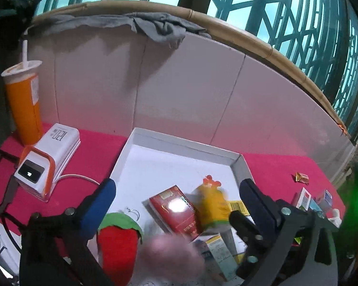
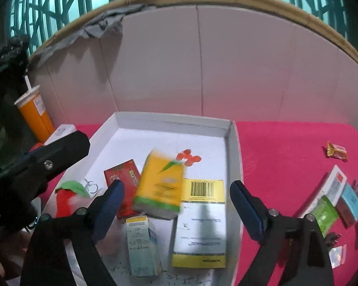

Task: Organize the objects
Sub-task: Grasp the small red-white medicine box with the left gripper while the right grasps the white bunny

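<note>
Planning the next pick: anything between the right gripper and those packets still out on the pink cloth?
Nothing visible. The right gripper hangs open over the white tray; the tray's low right wall lies between it and the packets.

Back half of the tray (image 2: 234,147) lies bare, room to come in over its far wall. Front half is crowded: yellow pack (image 2: 160,183), red box (image 2: 124,176), barcode box (image 2: 202,224), strawberry (image 2: 64,200). Open pink worktop (image 2: 279,157) right of the tray, then small packets (image 2: 334,195).
</note>
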The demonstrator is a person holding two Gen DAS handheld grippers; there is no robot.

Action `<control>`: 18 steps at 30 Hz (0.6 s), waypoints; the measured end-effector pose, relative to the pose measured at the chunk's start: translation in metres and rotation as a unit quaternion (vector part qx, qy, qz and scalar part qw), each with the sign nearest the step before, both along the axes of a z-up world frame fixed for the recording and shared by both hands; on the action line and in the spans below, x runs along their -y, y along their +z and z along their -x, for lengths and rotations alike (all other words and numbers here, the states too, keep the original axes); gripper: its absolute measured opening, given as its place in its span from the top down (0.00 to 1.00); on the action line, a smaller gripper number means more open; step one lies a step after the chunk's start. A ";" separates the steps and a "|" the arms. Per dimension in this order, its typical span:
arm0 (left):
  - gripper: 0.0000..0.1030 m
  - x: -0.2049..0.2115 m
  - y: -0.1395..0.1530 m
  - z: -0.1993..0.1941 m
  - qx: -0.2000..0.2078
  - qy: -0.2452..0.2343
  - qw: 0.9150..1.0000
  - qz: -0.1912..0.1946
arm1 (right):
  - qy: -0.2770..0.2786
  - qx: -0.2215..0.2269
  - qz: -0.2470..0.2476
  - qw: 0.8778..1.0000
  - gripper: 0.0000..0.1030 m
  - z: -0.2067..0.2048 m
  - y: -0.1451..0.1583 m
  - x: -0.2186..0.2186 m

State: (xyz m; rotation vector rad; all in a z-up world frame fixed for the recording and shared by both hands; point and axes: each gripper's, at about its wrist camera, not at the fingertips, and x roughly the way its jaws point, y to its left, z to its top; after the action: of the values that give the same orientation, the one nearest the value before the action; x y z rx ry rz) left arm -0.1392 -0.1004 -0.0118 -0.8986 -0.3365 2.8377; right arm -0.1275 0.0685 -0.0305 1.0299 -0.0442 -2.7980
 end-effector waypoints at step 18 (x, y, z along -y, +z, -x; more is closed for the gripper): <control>0.00 -0.120 0.000 -0.060 0.009 -0.162 0.987 0.001 | -0.144 -0.054 0.018 0.988 0.10 -0.112 0.024 -0.177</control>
State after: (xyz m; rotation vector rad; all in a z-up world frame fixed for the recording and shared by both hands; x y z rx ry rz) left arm -0.0796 0.0199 -0.0121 -0.8874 -0.1712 2.5337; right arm -0.0155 0.2457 -0.0062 0.9287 -0.2495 -3.0943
